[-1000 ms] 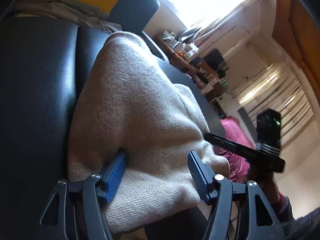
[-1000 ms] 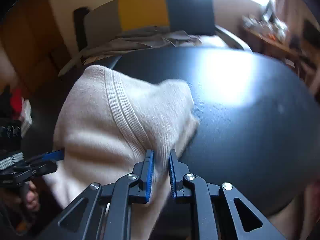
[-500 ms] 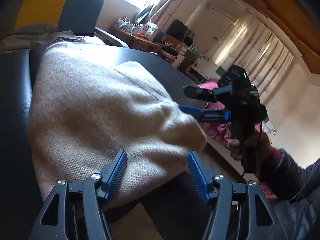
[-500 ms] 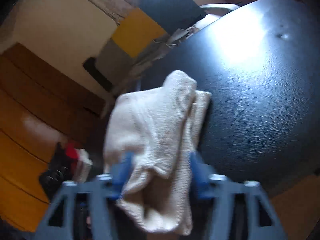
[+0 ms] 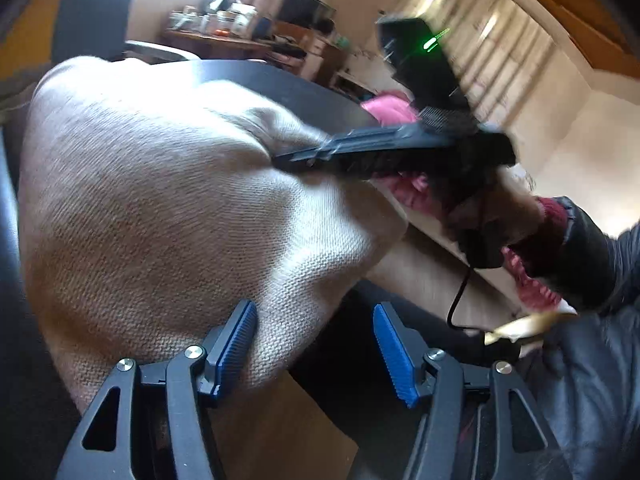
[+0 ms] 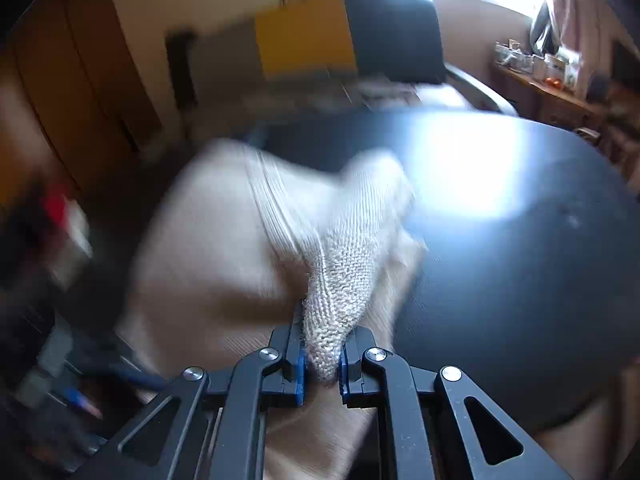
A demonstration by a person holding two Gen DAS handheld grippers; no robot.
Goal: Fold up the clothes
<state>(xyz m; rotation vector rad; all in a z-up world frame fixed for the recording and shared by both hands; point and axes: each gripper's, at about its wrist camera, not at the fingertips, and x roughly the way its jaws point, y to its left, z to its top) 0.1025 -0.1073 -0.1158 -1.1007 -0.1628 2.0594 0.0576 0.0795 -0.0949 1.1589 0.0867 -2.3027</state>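
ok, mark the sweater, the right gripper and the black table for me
sweater (image 6: 224,264), right wrist view, on the smooth knit left of the ribbed band.
right gripper (image 6: 322,368), right wrist view, midway between the blue pads, pinched on a sweater fold.
black table (image 6: 520,280), right wrist view, on bare top right of the sweater.

I can read no text, label, brand or number anywhere in my two views. The only sign is a small green light (image 5: 434,41) glowing on the black body of my right gripper. The clutter on the far desk (image 5: 224,42) may carry labels, but blur hides them.
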